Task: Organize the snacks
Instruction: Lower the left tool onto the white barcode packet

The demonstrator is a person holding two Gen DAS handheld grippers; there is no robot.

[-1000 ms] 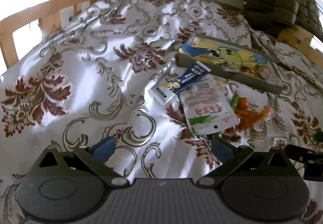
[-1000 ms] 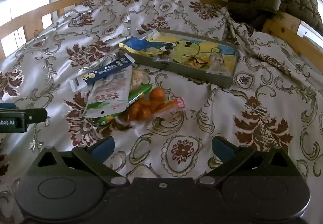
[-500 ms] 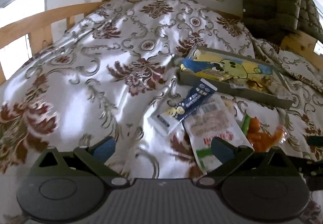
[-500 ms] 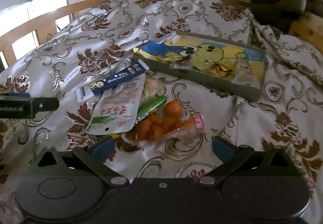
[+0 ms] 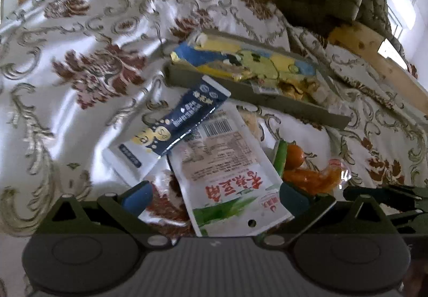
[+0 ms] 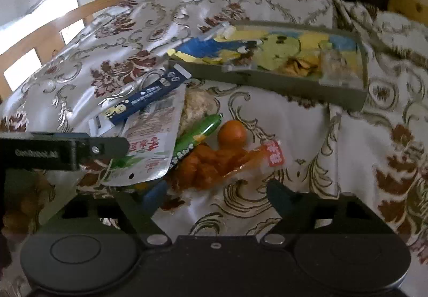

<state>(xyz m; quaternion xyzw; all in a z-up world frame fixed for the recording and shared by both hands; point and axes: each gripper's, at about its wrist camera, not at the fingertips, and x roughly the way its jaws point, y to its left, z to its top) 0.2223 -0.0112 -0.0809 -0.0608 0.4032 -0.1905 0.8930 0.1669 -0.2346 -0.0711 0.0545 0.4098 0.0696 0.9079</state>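
Your snacks lie in a small pile on the bed (image 5: 80, 37), just in front of the tray (image 6: 281, 84) with the cartoon picture inside. The tray is on the far side of the pile. It already has a few small packs in it.

Your left hand-held gripper (image 5: 214, 196) is open. The white pouch (image 5: 227, 163) lies between its fingers, but the pads do not press on it yet. A dark blue packet (image 5: 184, 115) rests on the far end of that pouch, and its far tip leans on the tray wall.

Your right hand-held gripper (image 6: 216, 194) is closing its jaws. The near edge of the orange snack bag (image 6: 214, 163) is between them, but the pads do not squeeze it yet. A green stick pack (image 6: 198, 136) lies just left of the bag, partly under the white pouch.

Here is what could go wrong. If you lift the white pouch, the dark blue packet on top may slide off and land on the bed. The pouch is flat and slippery, so a grip on only its edge may let it slip out. The orange bag is soft and lumpy, so a pinch on only the thin clear wrap could tear it or let it swing. Your two hand-held grippers are very close, so they could bump. The bed is soft, so pushing down could sink the snacks into the folds.
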